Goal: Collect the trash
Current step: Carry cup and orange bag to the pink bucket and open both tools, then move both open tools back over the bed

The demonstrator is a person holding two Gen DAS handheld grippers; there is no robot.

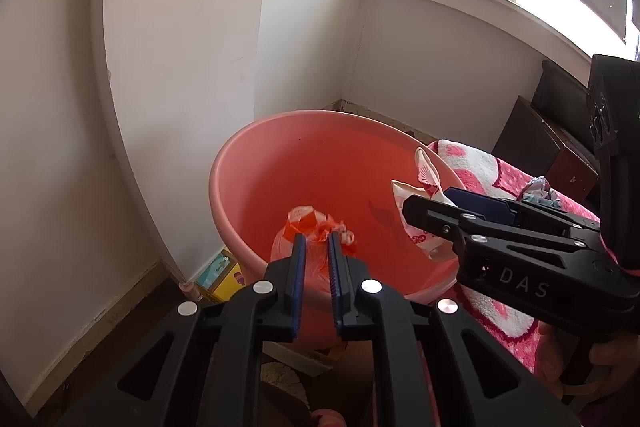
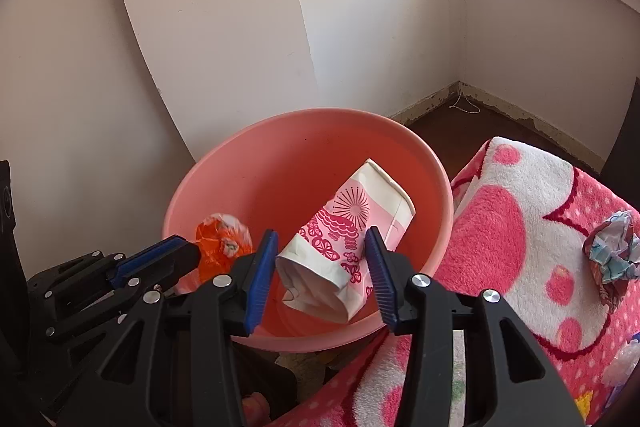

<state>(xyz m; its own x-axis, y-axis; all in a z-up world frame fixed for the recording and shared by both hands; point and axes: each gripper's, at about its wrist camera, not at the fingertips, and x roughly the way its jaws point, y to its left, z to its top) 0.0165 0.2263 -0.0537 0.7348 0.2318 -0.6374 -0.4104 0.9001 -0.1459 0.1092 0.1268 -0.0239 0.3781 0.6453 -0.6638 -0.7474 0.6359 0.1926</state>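
Left gripper over round pink plastic basin, jaws narrowly parted around crumpled orange plastic wrapper | right gripper clamps flattened pink-patterned paper cup above basin's near rim

The left gripper points forward and downward, its blue-padded fingers narrowly parted with an orange wrapper between the tips; whether the pads press on it cannot be told. The right gripper points downward too, beside it on the right, its fingers spread about halfway on either side of a crushed paper cup, the pads at the cup's sides. A hand grips the right gripper's handle at the near right edge
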